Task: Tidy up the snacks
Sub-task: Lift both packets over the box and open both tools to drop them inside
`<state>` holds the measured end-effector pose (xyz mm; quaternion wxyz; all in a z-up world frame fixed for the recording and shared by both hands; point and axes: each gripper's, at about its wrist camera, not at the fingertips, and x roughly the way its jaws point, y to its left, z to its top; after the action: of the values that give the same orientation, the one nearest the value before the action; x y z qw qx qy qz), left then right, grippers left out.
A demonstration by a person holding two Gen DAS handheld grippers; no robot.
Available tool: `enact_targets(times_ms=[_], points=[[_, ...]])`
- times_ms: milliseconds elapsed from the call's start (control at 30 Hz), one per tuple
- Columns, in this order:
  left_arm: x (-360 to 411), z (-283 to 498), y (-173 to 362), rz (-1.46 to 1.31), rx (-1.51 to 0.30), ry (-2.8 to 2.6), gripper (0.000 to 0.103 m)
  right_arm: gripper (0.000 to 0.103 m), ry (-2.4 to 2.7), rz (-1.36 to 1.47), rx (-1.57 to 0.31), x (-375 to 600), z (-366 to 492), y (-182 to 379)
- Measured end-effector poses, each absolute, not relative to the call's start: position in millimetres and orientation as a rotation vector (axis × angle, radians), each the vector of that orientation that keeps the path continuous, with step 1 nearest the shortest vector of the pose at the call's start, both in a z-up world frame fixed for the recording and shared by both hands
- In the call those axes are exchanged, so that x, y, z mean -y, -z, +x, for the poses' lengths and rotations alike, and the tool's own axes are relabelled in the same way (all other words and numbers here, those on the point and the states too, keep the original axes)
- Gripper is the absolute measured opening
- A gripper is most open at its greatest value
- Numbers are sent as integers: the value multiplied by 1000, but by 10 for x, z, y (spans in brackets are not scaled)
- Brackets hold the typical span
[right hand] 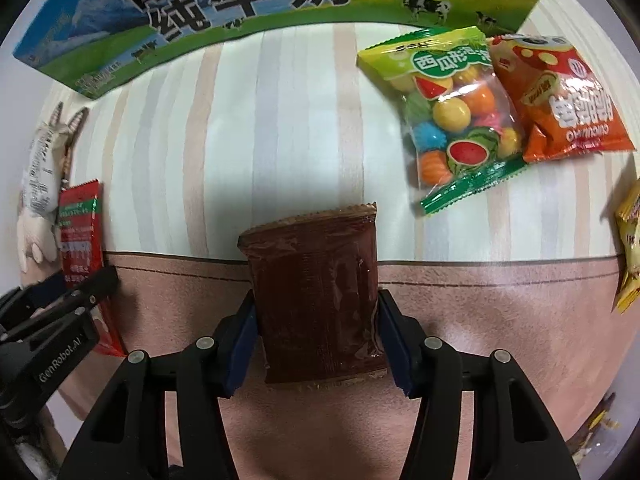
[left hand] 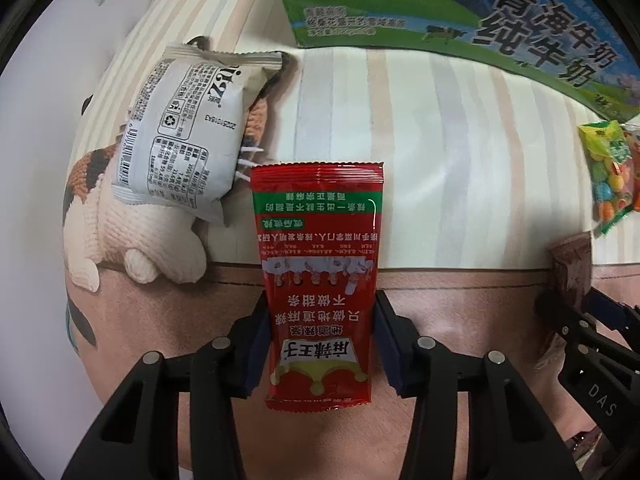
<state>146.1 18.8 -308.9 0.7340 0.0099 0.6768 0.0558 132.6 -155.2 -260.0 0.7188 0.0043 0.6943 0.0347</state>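
Observation:
My left gripper (left hand: pixel 318 320) is shut on a red spicy-snack packet (left hand: pixel 318 264), held upright above the striped surface (left hand: pixel 440 140). My right gripper (right hand: pixel 316 312) is shut on a dark brown packet (right hand: pixel 316 292). The right gripper with its brown packet shows at the right edge of the left wrist view (left hand: pixel 572 272). The left gripper with the red packet shows at the left edge of the right wrist view (right hand: pixel 80 240). A white packet (left hand: pixel 184 128) lies on a knitted cat toy (left hand: pixel 132 240) at the left. A green gumball bag (right hand: pixel 456 120) and an orange snack bag (right hand: pixel 560 100) lie at the back right.
A green and blue milk carton box (right hand: pixel 240 12) stands along the back; it also shows in the left wrist view (left hand: pixel 460 12). A yellow packet (right hand: pixel 630 240) lies at the right edge. A pink band (right hand: pixel 500 320) runs below the striped surface.

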Motion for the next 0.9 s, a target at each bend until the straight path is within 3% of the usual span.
enact_targets(times_ms=[467,900], points=[[26,1209,2240,-105,-1419,33,43,59,-192,212,-1462,1931,1145,1818],[-140,2130,830,-190,-1192,215,43,59,-315,322,-1306,1873,1783,859]])
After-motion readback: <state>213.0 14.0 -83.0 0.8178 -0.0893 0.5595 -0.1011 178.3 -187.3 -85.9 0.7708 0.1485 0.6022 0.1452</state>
